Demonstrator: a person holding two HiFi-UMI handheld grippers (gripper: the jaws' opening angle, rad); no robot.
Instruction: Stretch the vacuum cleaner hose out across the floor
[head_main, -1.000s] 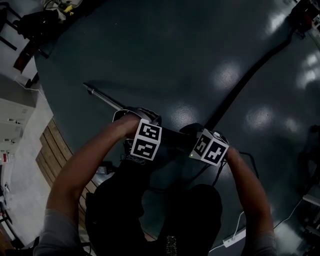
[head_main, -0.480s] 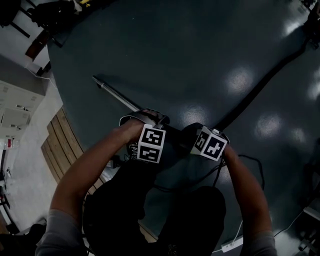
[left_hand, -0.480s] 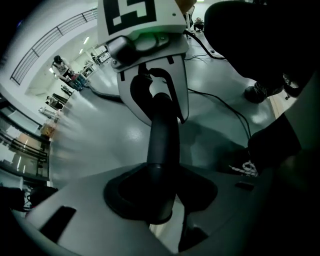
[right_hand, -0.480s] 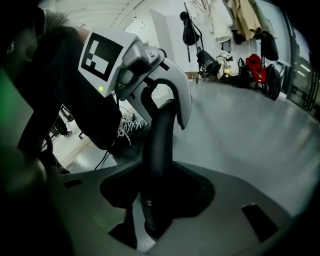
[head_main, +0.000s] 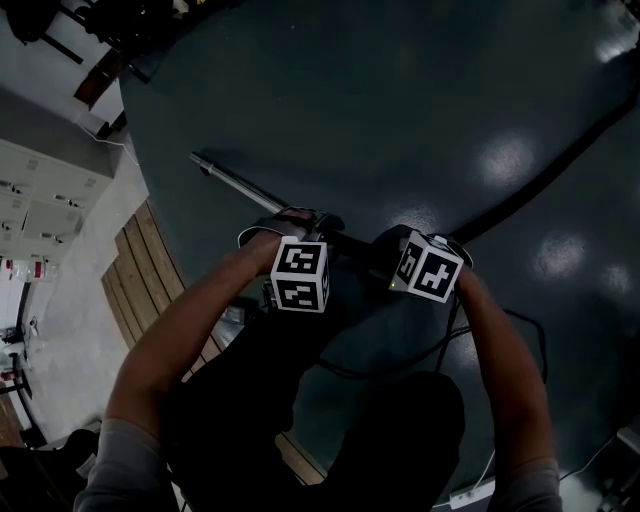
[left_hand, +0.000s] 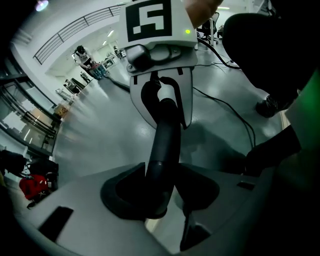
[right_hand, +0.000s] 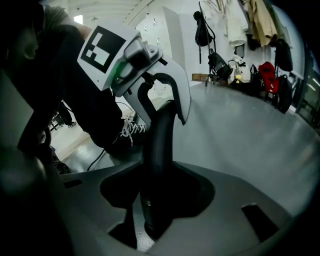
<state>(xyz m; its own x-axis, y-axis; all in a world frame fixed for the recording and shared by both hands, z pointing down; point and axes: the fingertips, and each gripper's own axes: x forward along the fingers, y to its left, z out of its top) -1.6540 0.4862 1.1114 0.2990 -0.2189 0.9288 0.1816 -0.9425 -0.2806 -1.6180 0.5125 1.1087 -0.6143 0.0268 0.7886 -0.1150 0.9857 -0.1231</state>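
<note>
On the dark floor (head_main: 400, 100), the right tool (right_hand: 157, 200) had just closed onto the vacuum cleaner hose (head_main: 540, 185). The left tool (left_hand: 160, 192), jaws just opening, straddled it loosely.

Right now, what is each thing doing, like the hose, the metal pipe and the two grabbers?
vacuum hose: lying in a curve on the floor, near end up between both grippers' jaws.
metal pipe: lying along the floor.
left gripper: jaws just been opening, hose loose between them.
right gripper: jaws just been closing, shut on the hose.
</note>
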